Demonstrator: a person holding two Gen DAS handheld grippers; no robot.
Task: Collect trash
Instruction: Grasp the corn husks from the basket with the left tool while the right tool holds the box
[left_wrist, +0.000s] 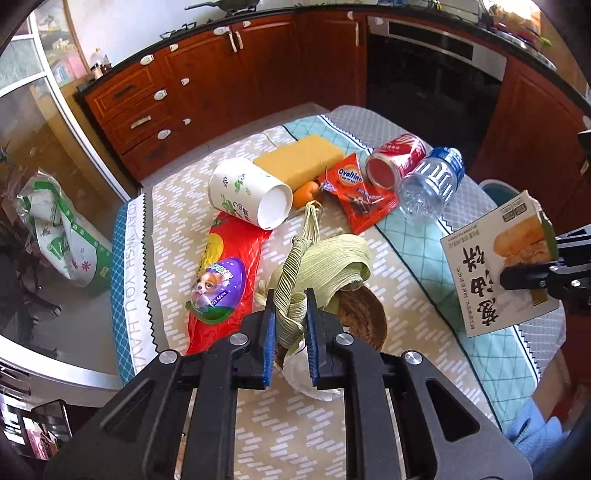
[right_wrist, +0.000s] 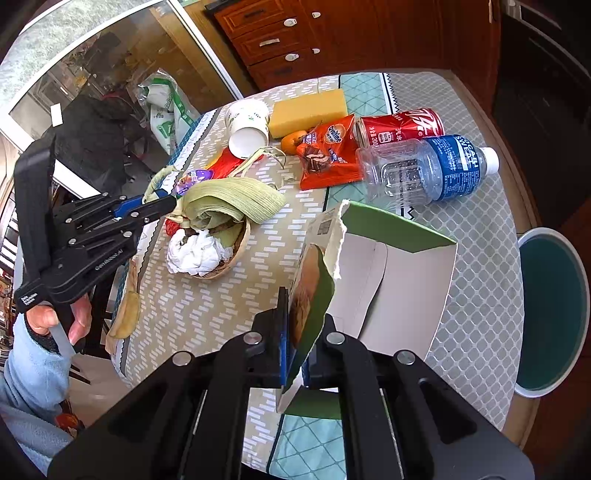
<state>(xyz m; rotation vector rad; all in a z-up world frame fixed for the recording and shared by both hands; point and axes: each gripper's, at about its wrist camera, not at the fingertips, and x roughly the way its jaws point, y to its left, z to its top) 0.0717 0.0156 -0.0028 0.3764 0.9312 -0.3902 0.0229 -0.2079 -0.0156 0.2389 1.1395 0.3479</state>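
My left gripper (left_wrist: 290, 308) is shut on pale green corn husk (left_wrist: 325, 266) that lies over a brown coconut shell (left_wrist: 364, 317) with a crumpled white tissue (right_wrist: 199, 251) in it. In the right wrist view the left gripper (right_wrist: 162, 203) holds the husk (right_wrist: 229, 206) at its left end. My right gripper (right_wrist: 301, 328) is shut on a torn, open food carton (right_wrist: 388, 280), held above the table; the carton also shows in the left wrist view (left_wrist: 502, 266). A teal bin with a white rim (right_wrist: 554, 310) stands on the floor to the right.
On the patterned tablecloth (right_wrist: 207, 317) lie a paper cup (left_wrist: 247, 194), yellow sponge (left_wrist: 299, 158), Ovaltine sachet (left_wrist: 360, 192), red can (left_wrist: 395, 158), clear bottle (right_wrist: 428, 170), red wrapper (left_wrist: 225, 288), purple toy egg (left_wrist: 218, 288), orange peel (left_wrist: 304, 192) and a banana peel (right_wrist: 125, 314).
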